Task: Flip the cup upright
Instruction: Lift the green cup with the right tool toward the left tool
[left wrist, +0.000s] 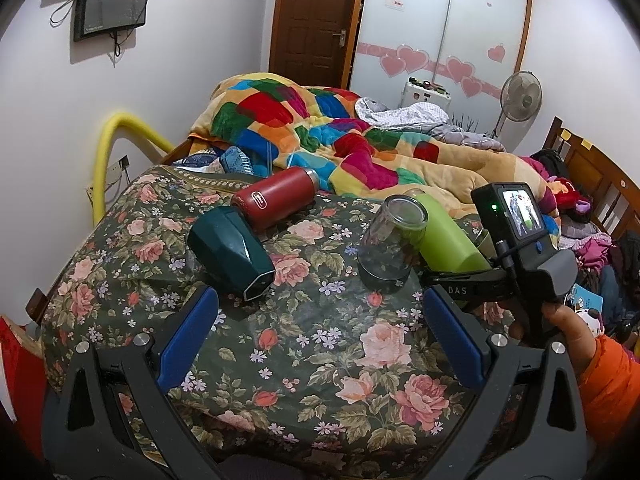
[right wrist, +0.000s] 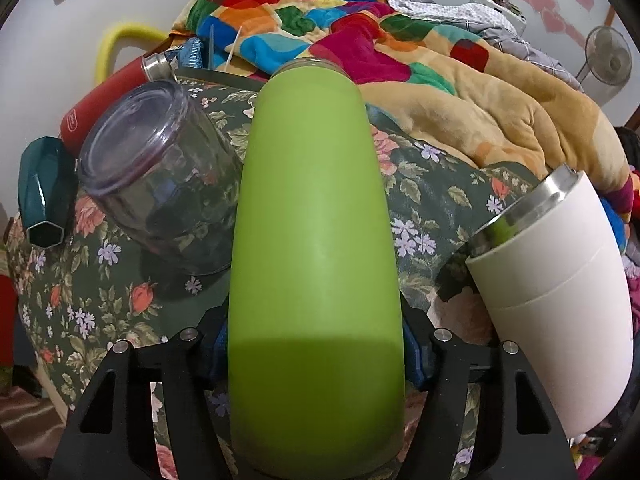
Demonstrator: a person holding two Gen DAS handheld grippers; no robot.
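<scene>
A tall lime-green cup (right wrist: 316, 248) lies tilted on the floral bedcover, its base toward the right wrist camera. My right gripper (right wrist: 316, 356) is shut on its lower body, blue pads pressed to both sides; it also shows in the left wrist view (left wrist: 444, 240). A clear glass cup (left wrist: 390, 238) stands upside down just left of it, also seen in the right wrist view (right wrist: 160, 172). My left gripper (left wrist: 316, 328) is open and empty, hovering over the cover in front of the glass.
A teal faceted cup (left wrist: 232, 254) and a red flask (left wrist: 276, 200) lie on their sides at the left. A white steel-rimmed tumbler (right wrist: 560, 304) lies at the right. A patchwork blanket (left wrist: 320, 128) is piled behind. The floral cover (left wrist: 304, 360) drops off at the left edge.
</scene>
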